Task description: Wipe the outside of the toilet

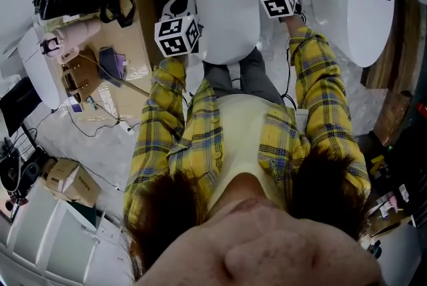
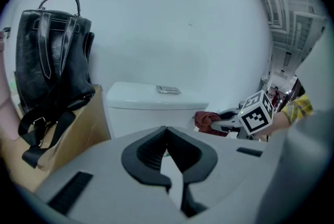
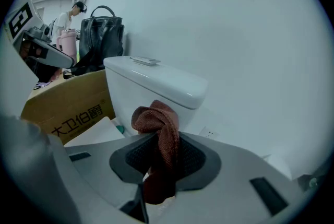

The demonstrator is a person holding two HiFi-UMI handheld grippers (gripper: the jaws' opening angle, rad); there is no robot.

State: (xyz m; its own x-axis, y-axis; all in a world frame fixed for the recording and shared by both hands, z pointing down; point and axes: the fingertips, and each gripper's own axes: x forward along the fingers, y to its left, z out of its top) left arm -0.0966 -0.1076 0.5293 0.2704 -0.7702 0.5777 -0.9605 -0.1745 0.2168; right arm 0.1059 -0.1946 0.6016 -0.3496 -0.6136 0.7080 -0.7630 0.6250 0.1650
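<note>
**Toilet** (image 1: pixel 230 18): white glazed ceramic, smooth and glossy. The oval lid is shut. The tank (image 2: pixel 151 108) is a boxy block with rounded corners, set back against a plain white wall. A flat rectangular chrome flush plate (image 2: pixel 168 90) sits in the middle of its cover.

**Right hand-held gripper** (image 3: pixel 159 157): grey plastic body with black ribbed pads. It pinches a cloth (image 3: pixel 156 118), a rust-brown looped terry bunched into a soft knot above the jaws, with a tail hanging below. It is held at the right rear of the bowl, just beside the tank's lower right corner. Whether the cloth touches the ceramic cannot be told. A white cube with black square markers (image 2: pixel 257 113) rides on top.

**Left hand-held gripper** (image 2: pixel 167 134): same build. The dark grooved pads are pressed together at the tips with nothing between them. It is held over the left side of the lid, apart from the cloth.

**Backpack** (image 2: pixel 49 56): black, shiny, leather-like, with pale stitching, metal buckles and a round top handle. It stands upright on the box by the wall.

**Cardboard box** (image 3: pixel 68 105): plain brown card with dark printed characters on its face. It stands just beside the tank's left side.

**Sleeves** (image 1: pixel 320 91): soft yellow plaid, one behind each gripper.
</note>
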